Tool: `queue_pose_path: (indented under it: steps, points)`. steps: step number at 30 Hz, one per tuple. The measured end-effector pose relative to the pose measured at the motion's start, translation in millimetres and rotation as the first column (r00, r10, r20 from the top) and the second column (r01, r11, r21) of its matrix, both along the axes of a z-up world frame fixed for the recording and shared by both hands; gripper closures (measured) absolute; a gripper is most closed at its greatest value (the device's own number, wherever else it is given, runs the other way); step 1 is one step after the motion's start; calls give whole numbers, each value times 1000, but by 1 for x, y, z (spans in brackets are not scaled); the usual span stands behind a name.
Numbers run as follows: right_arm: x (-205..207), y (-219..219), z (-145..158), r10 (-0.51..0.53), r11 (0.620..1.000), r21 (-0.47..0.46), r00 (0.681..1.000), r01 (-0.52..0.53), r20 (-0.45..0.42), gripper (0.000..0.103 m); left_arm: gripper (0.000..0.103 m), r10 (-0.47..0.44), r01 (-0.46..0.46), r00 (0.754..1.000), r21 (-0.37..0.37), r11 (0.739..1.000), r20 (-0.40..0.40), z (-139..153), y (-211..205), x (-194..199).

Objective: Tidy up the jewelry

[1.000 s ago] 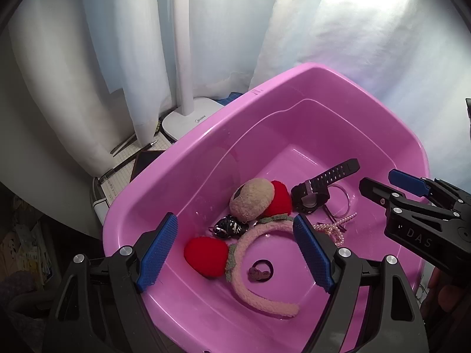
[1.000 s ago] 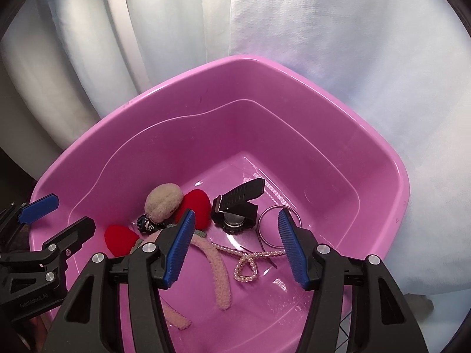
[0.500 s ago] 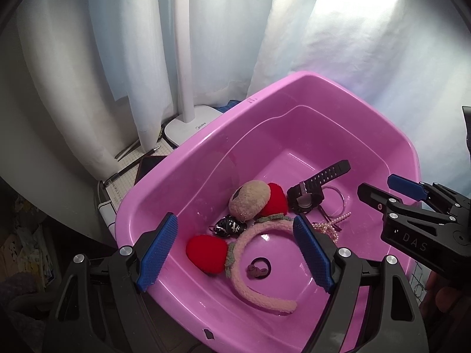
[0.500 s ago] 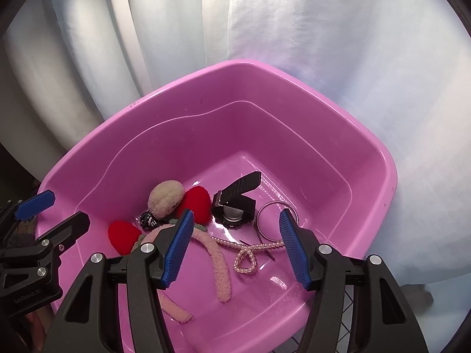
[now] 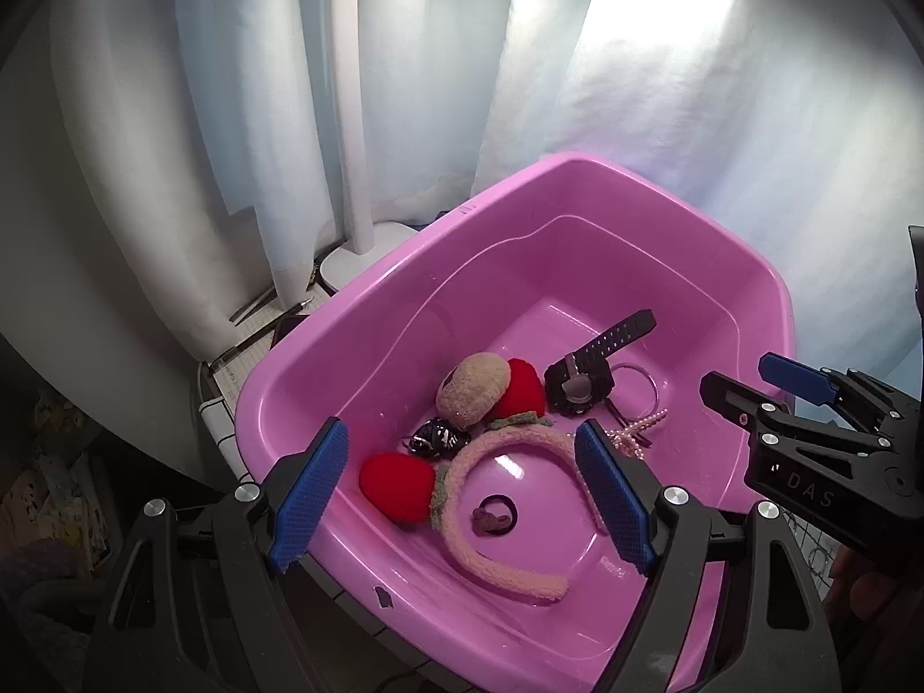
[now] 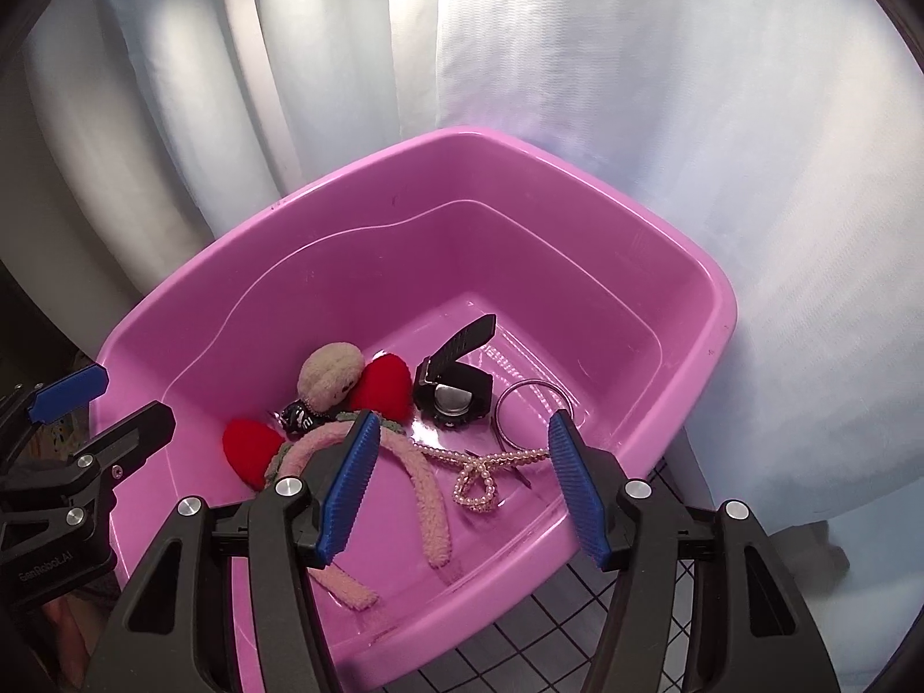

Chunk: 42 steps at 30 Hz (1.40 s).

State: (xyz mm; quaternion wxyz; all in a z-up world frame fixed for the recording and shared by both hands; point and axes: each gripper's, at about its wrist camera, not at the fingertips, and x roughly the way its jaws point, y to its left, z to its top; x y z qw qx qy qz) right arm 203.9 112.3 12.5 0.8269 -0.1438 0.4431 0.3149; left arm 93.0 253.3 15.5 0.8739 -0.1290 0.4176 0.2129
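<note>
Backing up and away from the tub, both claws now see more of its rim than a second ago, so nothing is picked yet. Left claw gapes wide, right claw half-wide, both empty. On the tub floor, the headband arches toward the watch, ends nearest the claws.

Pink tub, black watch

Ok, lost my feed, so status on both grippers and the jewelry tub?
Left gripper open, empty. Right gripper open, empty, both above pink tub. Pearl strand, watch, bangle, headband all loose inside. Nothing blocking.
</note>
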Motion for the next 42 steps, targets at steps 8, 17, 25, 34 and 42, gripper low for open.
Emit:
queue_pose_path:
  steps: [8, 17, 25, 34, 42]
  points:
    - [-23, -34, 12, -6, 999, 42, 1000, 5, 27, 42, 24, -24, 23, 999, 29, 999, 21, 9, -25, -12]
    - [-53, -88, 30, -42, 995, 94, 996, 35, 73, 42, 24, -73, 70, 996, 60, 996, 54, 23, -63, -28]
    - [-80, -152, 34, -119, 985, 138, 989, 106, 85, 41, 24, -151, 147, 986, 59, 987, 69, 29, -110, -28]
    - [-122, -261, 0, -303, 940, 173, 952, 292, 39, 39, 19, -293, 291, 952, 35, 956, 88, 10, -175, -26]
    - [-150, -344, -40, -484, 865, 144, 875, 481, -13, 39, 18, -413, 413, 910, -2, 911, 38, -33, -224, -9]
